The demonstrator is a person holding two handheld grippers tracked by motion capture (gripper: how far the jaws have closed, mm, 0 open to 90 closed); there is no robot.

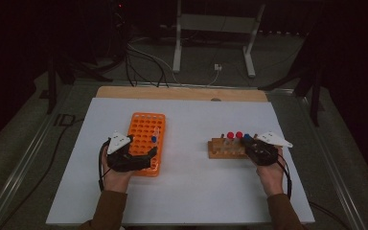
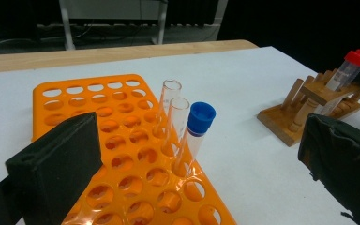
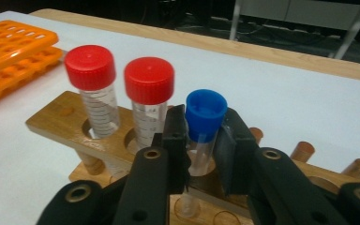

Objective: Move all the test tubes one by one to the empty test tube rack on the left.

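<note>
The right gripper [image 3: 201, 150] has its black fingers [image 3: 176, 140] clamped on a blue-capped tube [image 3: 205, 123] standing in the wooden rack [image 3: 58, 123], just right of two red-capped tubes [image 3: 90, 75]. The tube looks light, stiff, slick and breakable; holding just under the cap seems safest. The left gripper [image 2: 197, 159], fingers wide apart, hovers over the orange rack [image 2: 70, 101] on the white counter [image 2: 243, 84].
</note>
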